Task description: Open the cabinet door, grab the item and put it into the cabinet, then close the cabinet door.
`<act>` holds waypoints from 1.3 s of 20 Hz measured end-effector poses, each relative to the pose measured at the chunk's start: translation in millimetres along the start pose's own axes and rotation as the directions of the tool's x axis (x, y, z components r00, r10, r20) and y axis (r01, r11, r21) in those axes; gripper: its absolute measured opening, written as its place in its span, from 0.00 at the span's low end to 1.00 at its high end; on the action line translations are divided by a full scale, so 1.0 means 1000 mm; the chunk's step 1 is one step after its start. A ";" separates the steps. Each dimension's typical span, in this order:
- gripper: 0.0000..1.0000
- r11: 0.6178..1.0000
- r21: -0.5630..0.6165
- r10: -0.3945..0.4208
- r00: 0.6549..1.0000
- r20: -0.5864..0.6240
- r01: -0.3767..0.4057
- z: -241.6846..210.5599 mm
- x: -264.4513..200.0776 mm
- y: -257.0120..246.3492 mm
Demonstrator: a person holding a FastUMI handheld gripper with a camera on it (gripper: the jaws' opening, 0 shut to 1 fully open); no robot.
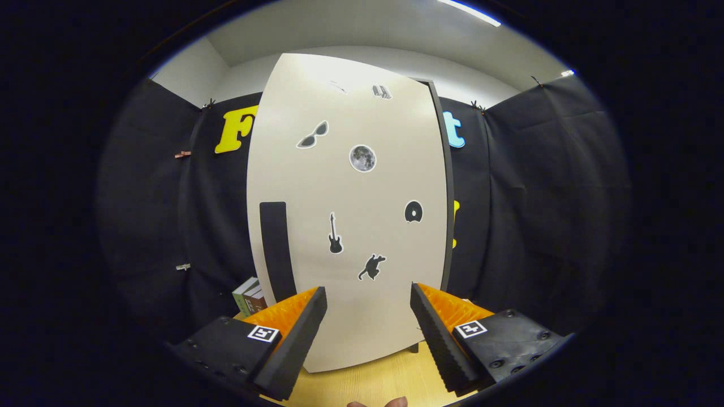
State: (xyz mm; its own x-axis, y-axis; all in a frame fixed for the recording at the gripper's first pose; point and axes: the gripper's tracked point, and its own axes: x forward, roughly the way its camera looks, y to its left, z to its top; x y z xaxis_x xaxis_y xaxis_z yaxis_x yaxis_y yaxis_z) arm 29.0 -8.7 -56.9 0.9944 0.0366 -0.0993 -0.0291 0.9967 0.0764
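Observation:
A tall white cabinet stands just ahead of my fingers, its door shut. The door carries several small stickers and a black vertical handle near its left edge. My gripper is open, its two fingers spread wide apart in front of the door's lower part, with nothing between them. The handle lies just above and beyond the left finger. Some books stand to the left of the cabinet, partly hidden behind the left finger.
The cabinet stands on a light wooden tabletop. Black cloth walls close in the booth on both sides and behind. A person's fingertip shows at the near edge of the table.

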 end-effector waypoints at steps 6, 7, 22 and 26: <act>0.97 1.000 -0.012 -0.013 1.000 0.001 0.013 -0.001 0.000 -0.003; 0.97 1.000 -0.014 -0.012 1.000 0.001 0.012 -0.001 -0.001 -0.003; 0.96 0.999 -0.042 0.006 0.999 0.052 -0.004 0.010 -0.010 0.007; 0.97 0.998 -0.065 0.003 0.999 0.052 0.001 0.011 -0.013 0.007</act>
State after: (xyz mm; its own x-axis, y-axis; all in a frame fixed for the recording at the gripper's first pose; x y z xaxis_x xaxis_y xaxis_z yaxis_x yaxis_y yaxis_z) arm 17.5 -2.8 -44.6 0.9983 0.0352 -0.0471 -0.0347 0.9993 0.0120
